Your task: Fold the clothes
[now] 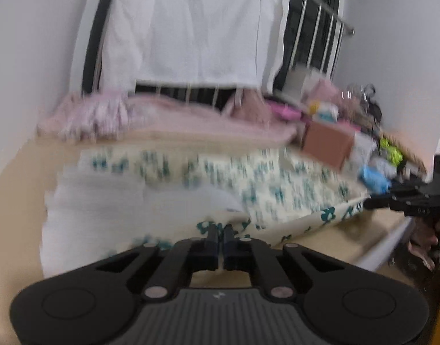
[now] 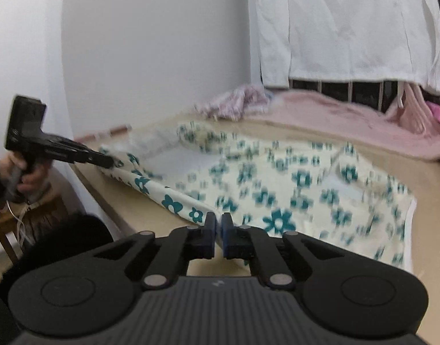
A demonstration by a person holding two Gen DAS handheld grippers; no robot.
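A cream garment with teal flowers (image 1: 248, 178) lies spread on the tan bed surface (image 1: 18, 201), its white inside showing at the left. In the left wrist view my left gripper (image 1: 220, 230) is shut, its tips pinching the garment's near edge. The right gripper (image 1: 369, 202) comes in from the right and pinches the same edge at its corner. In the right wrist view my right gripper (image 2: 219, 219) is shut on the near hem of the garment (image 2: 277, 184). The left gripper (image 2: 106, 161), held by a hand, grips the hem further left, which is raised a little.
A pink blanket (image 2: 349, 115) and a striped pink cloth (image 2: 234, 100) lie along the far side under a white cloth (image 1: 191, 28) hung on a railing. A brown box (image 1: 326, 146) and assorted clutter sit at the far right. A wooden stool (image 2: 27, 215) stands beside the bed.
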